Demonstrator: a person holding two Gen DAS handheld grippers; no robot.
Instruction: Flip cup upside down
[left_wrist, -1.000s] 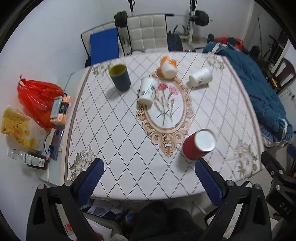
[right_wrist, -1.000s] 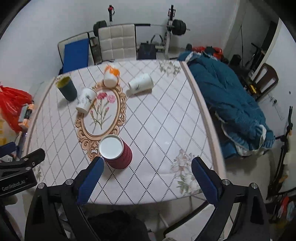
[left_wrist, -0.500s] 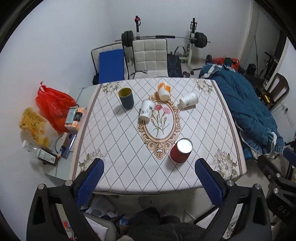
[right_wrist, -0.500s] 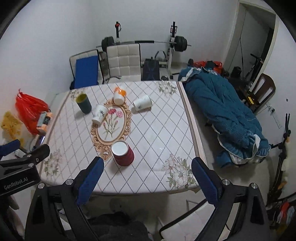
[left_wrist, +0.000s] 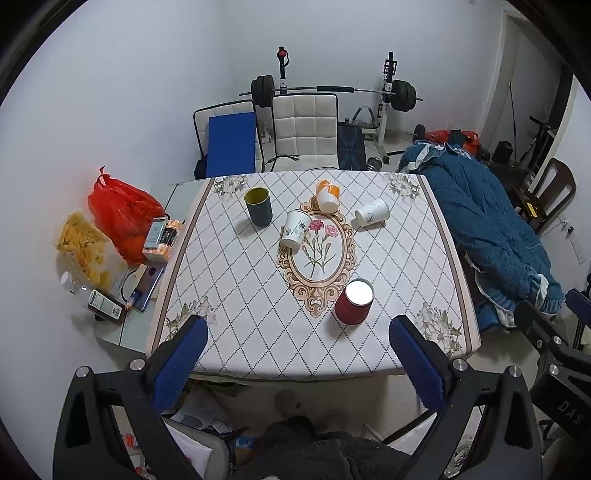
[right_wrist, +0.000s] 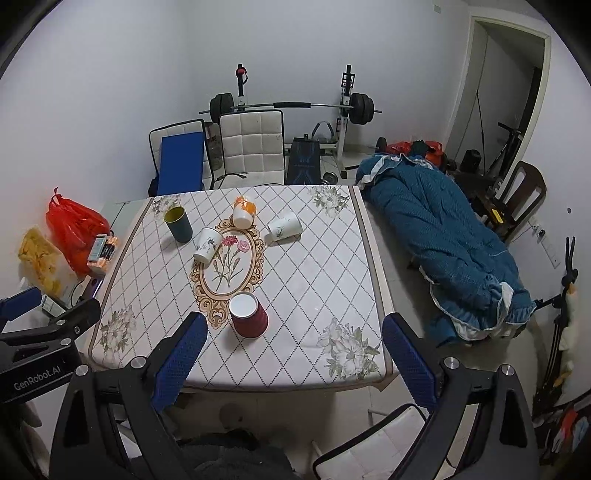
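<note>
Red cup (left_wrist: 353, 302) stands inverted, white base up, on the table (left_wrist: 258, 332), ahead of the left gripper (left_wrist: 297, 350), nearer its right jaw; nearer the right gripper's (right_wrist: 291, 350) left jaw. Five cups total: one red, one dark green (left_wrist: 258, 206) upright, three white, one of these (left_wrist: 372, 212) lying on its side. Both grippers' jaws wide, holding nothing, off the table's near edge. Bare cloth around red cup.

white walls (right_wrist: 110, 74) close the room. far behind the table (right_wrist: 314, 280) stand two padded chairs (right_wrist: 253, 147) and a barbell rack (right_wrist: 288, 105); a blue quilt (right_wrist: 443, 236) lies right.
</note>
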